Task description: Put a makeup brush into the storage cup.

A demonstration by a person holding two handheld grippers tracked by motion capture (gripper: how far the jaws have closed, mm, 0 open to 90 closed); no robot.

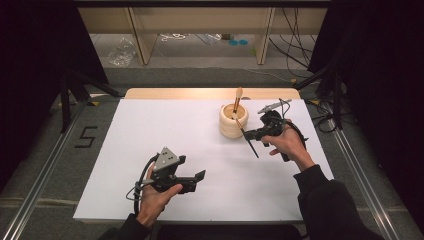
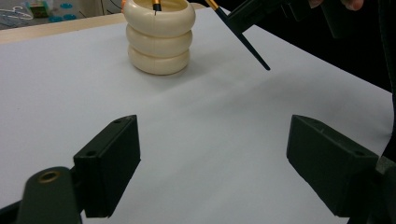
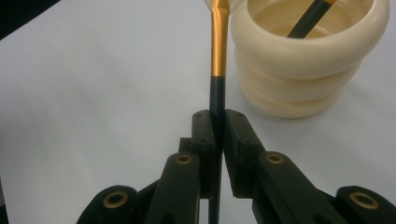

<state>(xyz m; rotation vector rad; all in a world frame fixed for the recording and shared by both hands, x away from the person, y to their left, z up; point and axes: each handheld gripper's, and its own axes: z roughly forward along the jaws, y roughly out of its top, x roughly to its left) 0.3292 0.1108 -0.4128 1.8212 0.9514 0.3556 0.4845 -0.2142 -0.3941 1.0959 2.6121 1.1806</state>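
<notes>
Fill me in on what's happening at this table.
A person works at a white-covered table with a hand-held tool in each hand. The right tool is shut on a slim black brush with a gold band, held beside a cream ribbed ring-shaped holder. A second black-and-gold brush already stands in that holder. The left tool hovers open over the table nearer the person, holding nothing.

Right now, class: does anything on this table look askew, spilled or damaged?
Nothing stands out. The cream ringed holder stands upright with one brush inside; the right gripper is shut on a second brush, slanted beside the holder. The white table looks clean.
</notes>
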